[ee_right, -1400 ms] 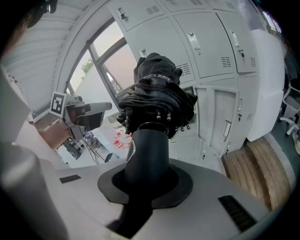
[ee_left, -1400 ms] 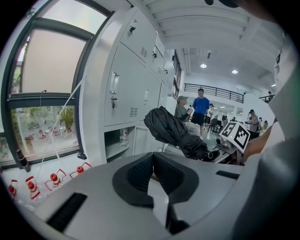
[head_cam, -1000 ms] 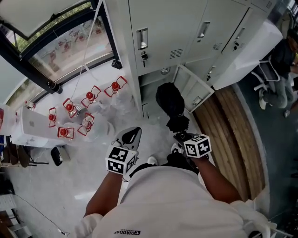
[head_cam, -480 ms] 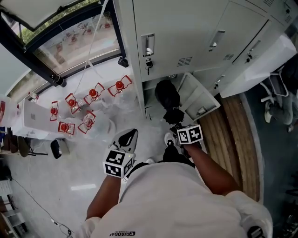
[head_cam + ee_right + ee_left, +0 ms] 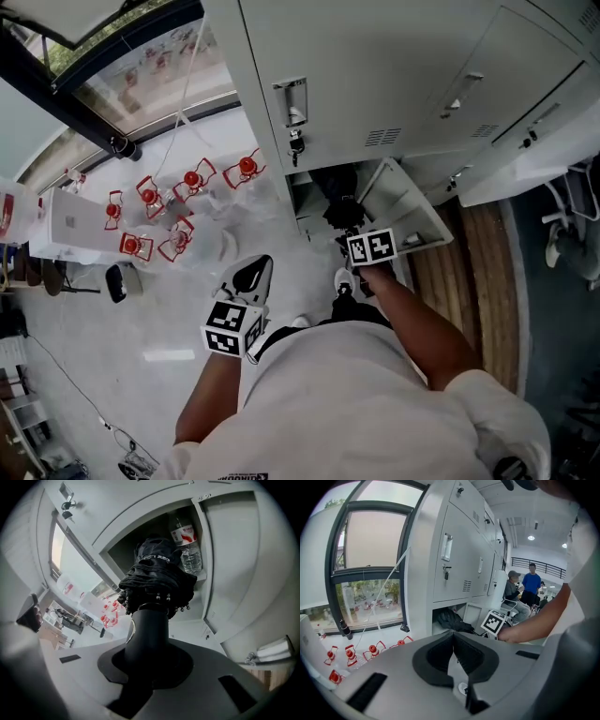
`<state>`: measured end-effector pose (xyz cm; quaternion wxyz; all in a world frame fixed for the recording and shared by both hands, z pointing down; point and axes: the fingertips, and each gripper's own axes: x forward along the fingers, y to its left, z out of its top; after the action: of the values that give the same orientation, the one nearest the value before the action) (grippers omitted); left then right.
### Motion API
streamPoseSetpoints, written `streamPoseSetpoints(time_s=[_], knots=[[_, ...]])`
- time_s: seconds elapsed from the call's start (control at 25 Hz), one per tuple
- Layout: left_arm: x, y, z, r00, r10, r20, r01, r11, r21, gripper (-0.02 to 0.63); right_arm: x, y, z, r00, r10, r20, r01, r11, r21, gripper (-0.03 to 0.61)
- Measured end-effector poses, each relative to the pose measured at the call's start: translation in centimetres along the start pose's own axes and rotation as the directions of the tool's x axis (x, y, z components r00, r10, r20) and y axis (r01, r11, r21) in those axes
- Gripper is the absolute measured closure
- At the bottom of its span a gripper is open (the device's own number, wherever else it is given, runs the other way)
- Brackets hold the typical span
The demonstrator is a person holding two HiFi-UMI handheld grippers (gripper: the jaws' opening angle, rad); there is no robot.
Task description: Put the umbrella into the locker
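**Item count**
- Tools: two. The left tool has its jaws together with nothing between them. It hangs at lower centre-left of the head view, over the floor.
- The right tool is clamped on the handle of the umbrella.
- Umbrella: one.
- Locker: one grey bank with several doors. One door stands open, at centre right of the head view. A bunch of keys hangs from the lock of the shut door above it.
- Water bottle: one, clear with a red-and-white label, upright inside the open compartment.
- Red-framed objects: six, grouped on the floor at centre left of the head view, below the window.
- Persons in the background: two, at centre right of the left gripper view, one seated and one standing.

**Umbrella, appearance**
- Black, compact and folded.
- The canopy is bunched into loose pleats. A row of small round rib tips shows along its lower edge.
- A band with pale print crosses the top.
- The handle is a smooth black cylinder.

**Umbrella, position**
- In the right gripper view the canopy fills the upper centre, at the mouth of the open compartment, in front of the bottle.
- Whether the canopy touches the compartment cannot be told.
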<state>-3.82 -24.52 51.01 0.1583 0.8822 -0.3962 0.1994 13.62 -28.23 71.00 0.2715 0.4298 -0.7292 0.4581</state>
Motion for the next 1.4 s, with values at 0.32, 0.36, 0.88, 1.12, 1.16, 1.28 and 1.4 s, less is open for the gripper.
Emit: streamPoseSetpoints(time_s=[0.32, 0.36, 0.88, 1.12, 1.16, 1.28, 1.4], knots=[[0.4, 0.2, 0.3, 0.996, 0.089, -0.017, -0.090, 0.996, -0.028, 0.598, 5.2, -2.5, 5.7, 1.000, -0.008, -0.011, 0.008, 1.000, -0.017, 0.494], [0.5, 0.4, 0.3, 0.995, 0.102, -0.018, -0.103, 0.994, -0.031, 0.598, 5.9, -2.7, 6.4, 1.000, -0.008, -0.011, 0.007, 1.000, -0.015, 0.494], [1.2, 1.5, 0.7, 0.985, 0.171, -0.014, -0.171, 0.971, -0.164, 0.598, 11.4, -4.4, 11.3, 0.999, -0.048, 0.011, 0.048, 0.998, 0.028, 0.491], [0.8, 1.7, -0.1, 0.981, 0.190, -0.039, -0.194, 0.966, -0.171, 0.598, 12.2, -5.3, 11.2, 0.999, -0.052, -0.001, 0.052, 0.999, 0.008, 0.481], [0.7, 1.7, -0.3, 0.981, 0.187, -0.043, -0.192, 0.967, -0.171, 0.598, 12.3, -5.2, 11.3, 0.999, -0.038, 0.007, 0.038, 0.999, -0.002, 0.472], [0.9, 1.6, -1.0, 0.982, 0.180, -0.055, -0.187, 0.962, -0.200, 0.598, 12.3, -4.8, 11.2, 1.000, 0.001, 0.019, -0.001, 1.000, -0.030, 0.431], [1.3, 1.3, -0.7, 0.989, 0.147, -0.030, -0.150, 0.951, -0.269, 0.598, 11.3, -5.0, 10.7, 1.000, 0.008, 0.030, -0.007, 1.000, -0.030, 0.371]])
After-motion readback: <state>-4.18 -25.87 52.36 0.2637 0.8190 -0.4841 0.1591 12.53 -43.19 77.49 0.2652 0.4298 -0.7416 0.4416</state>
